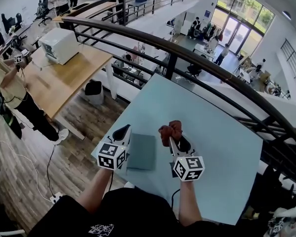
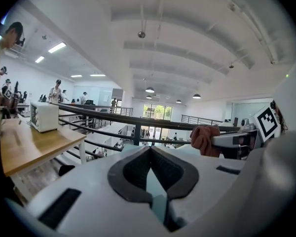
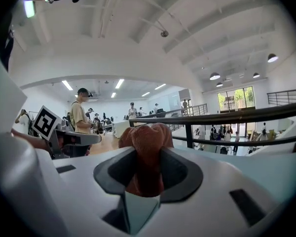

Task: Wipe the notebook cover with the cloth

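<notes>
Forearms (image 1: 187, 201): bare, coming up from 6 o'clock of the head view, one behind each gripper's marker cube.
Surface: light blue table (image 1: 222, 132); its near corner lies under the grippers and the top widens toward 3 o'clock.
Notebook (image 1: 142, 152): grey-blue cover, closed and flat on the table near its 7 o'clock edge, between the two grippers.
Room: an upper gallery. A dark metal railing (image 1: 187, 56) passes the table's far side from 10 to 4 o'clock. Beyond it a lower hall with people and glass doors shows at 1 o'clock. A wood-plank floor (image 1: 84, 117) spreads toward 9 o'clock.
Wooden desk (image 1: 64, 80): at 10 o'clock, carrying a white boxy appliance (image 1: 59, 44); a person in a pale yellow shirt (image 1: 2, 80) stands at its 9 o'clock end.
Left gripper (image 1: 121, 131): jaws meet at the tips with nothing between them. It sits just beside the notebook's 10 o'clock corner; whether it touches the cover cannot be told.
Right gripper (image 1: 172, 138): jaws clamped on a rust-red cloth (image 1: 169, 131), which bunches above the tips. The cloth is at the notebook's 2 o'clock, near the cover but off it.
Black bin (image 1: 93, 89): on the floor beside the desk, at 10 o'clock; its contents cannot be made out.
</notes>
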The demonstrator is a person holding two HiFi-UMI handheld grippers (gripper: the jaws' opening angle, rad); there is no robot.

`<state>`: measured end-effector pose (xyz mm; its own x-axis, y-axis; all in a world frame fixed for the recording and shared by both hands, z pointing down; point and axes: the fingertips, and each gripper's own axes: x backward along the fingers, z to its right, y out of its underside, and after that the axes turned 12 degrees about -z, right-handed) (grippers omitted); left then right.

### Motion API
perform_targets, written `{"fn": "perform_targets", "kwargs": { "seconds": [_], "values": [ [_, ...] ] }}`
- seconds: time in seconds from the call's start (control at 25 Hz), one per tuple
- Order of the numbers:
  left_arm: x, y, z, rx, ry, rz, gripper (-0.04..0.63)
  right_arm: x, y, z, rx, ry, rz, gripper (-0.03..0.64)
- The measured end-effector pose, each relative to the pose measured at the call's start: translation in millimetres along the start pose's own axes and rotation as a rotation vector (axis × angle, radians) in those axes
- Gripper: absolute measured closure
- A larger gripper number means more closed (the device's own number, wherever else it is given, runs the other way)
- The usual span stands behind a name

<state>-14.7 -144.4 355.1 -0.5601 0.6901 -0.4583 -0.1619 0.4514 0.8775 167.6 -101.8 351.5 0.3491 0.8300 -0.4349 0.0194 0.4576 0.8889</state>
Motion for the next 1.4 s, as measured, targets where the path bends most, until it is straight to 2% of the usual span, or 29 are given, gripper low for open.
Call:
{"fn": "perform_targets", "kwargs": {
  "seconds": [0.36, 0.72, 1.0, 1.4],
  "values": [
    [22.2, -52.8, 10.4, -0.063, 0.013, 0.147, 0.588, 31.6, -66.3, -8.2, 0.057, 0.031, 0.162, 0.485],
    [42.2, -91.1, 19.3, -0.109, 0.024, 0.246, 0.587, 47.1, -89.1, -8.6, 0.067, 0.057, 0.214, 0.486],
    [46.4, -106.2, 21.6, -0.145, 0.014, 0.282, 0.587, 49.3, -97.0, -6.5, 0.07, 0.066, 0.224, 0.486],
    [46.5, -102.6, 18.9, -0.13, 0.016, 0.278, 0.588, 44.8, -92.9, -11.9, 0.093, 0.055, 0.193, 0.486]
  ]
}}
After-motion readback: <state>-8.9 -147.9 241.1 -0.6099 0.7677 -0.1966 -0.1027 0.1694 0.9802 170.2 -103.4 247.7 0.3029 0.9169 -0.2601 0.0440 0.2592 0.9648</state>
